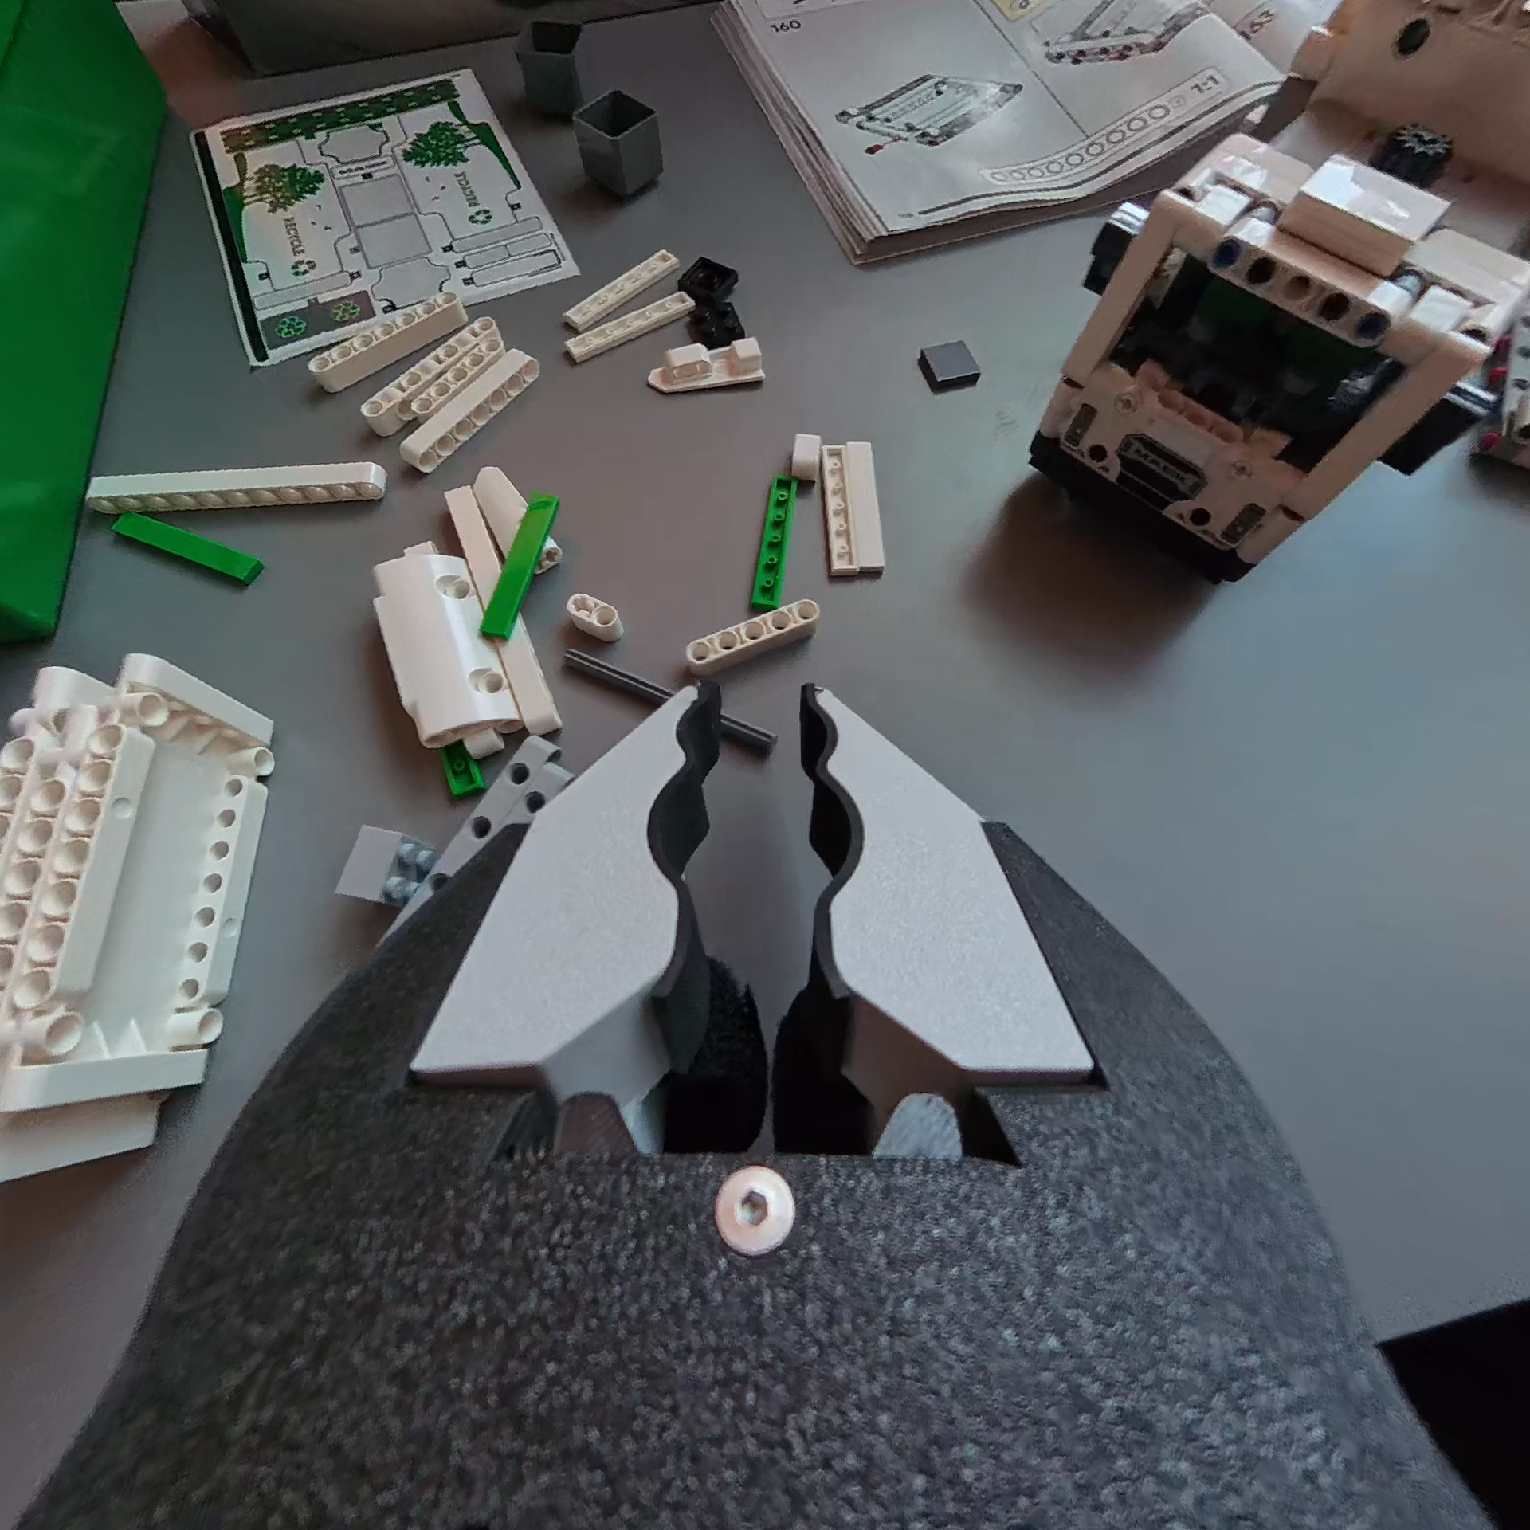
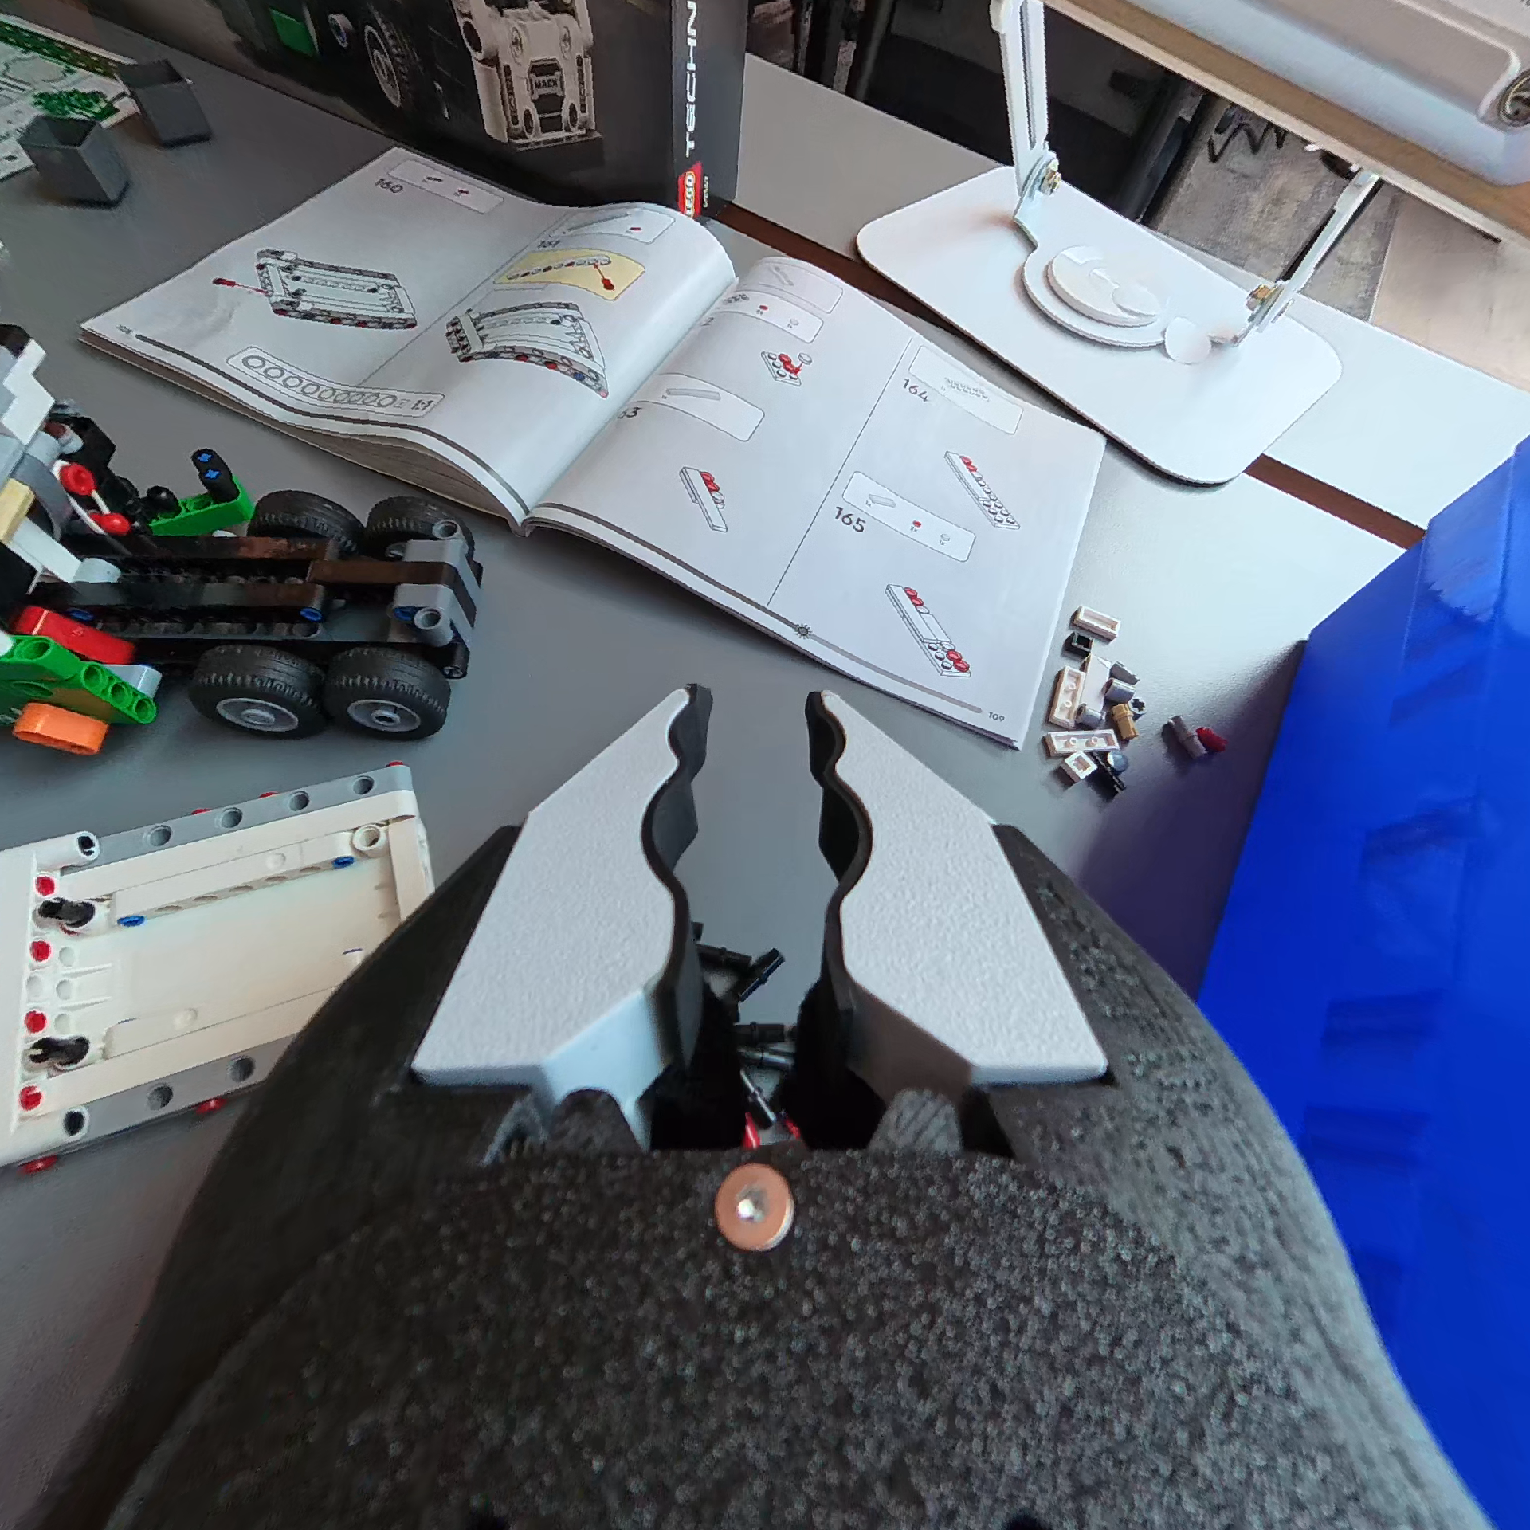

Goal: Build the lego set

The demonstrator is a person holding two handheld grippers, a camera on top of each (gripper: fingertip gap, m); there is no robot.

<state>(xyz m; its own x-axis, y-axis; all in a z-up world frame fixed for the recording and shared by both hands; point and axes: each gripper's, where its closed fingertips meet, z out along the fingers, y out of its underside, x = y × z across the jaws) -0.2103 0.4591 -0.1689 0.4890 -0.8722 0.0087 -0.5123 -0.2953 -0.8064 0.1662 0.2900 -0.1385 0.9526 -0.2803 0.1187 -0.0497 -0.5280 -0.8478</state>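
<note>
Bright, even light; soft shadows, sharp focus, wide-angle edge bending.

Hobby or office desk: flat grey surface point(image 2: 579, 662) strewn with loose white plastic building beams point(image 1: 430, 381), open paper instruction booklet point(image 2: 629, 430), white metal stand point(image 2: 1101, 348)

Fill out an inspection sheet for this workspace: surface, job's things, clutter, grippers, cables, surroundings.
Surface: grey table.
Job's things: white truck cab, wheeled chassis, white panel frame, open instruction booklet.
Clutter: loose white beams, green strips, dark axle rod, sticker sheet, small-parts pile.
Grippers: left gripper open above the axle rod, holding nothing; right gripper open over bare table.
Cables: nothing seen.
Surroundings: green bin, blue bin, white stand, product box.
</note>
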